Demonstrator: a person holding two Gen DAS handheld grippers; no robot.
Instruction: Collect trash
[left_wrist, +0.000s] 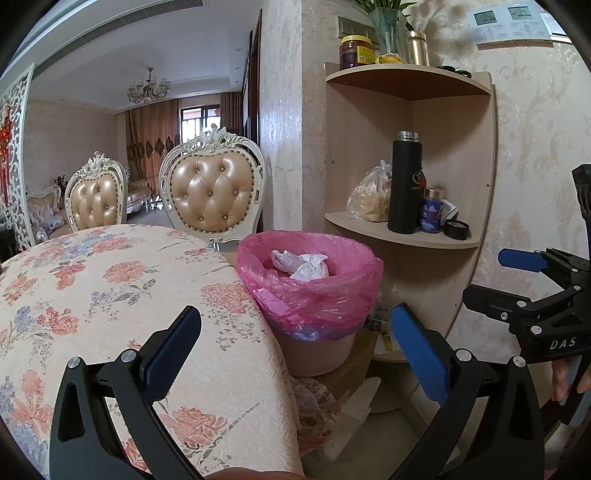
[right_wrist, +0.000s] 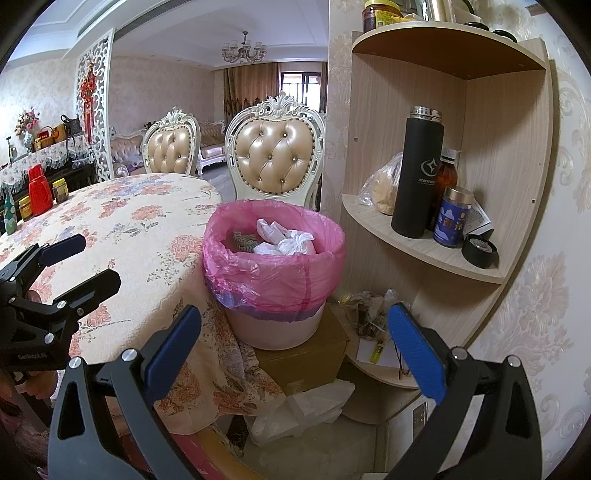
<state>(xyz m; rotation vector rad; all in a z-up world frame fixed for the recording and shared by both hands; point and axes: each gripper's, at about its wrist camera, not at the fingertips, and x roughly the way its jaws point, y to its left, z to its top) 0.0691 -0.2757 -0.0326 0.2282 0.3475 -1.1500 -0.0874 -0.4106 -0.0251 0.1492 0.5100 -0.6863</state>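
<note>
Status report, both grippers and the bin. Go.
Left gripper open, empty. Right gripper open, empty. Pink-lined bin ahead, white crumpled trash inside. Table edge beside bin, path clear.

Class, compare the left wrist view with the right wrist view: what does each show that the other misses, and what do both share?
Only the left wrist view shows the white wall control panel and green glass vase. Only the right wrist view shows the red plastic bottle on the table's far edge and the brown cardboard box beneath the bin. Both show the pink-lined bin holding crumpled white paper, and the black flask.
</note>
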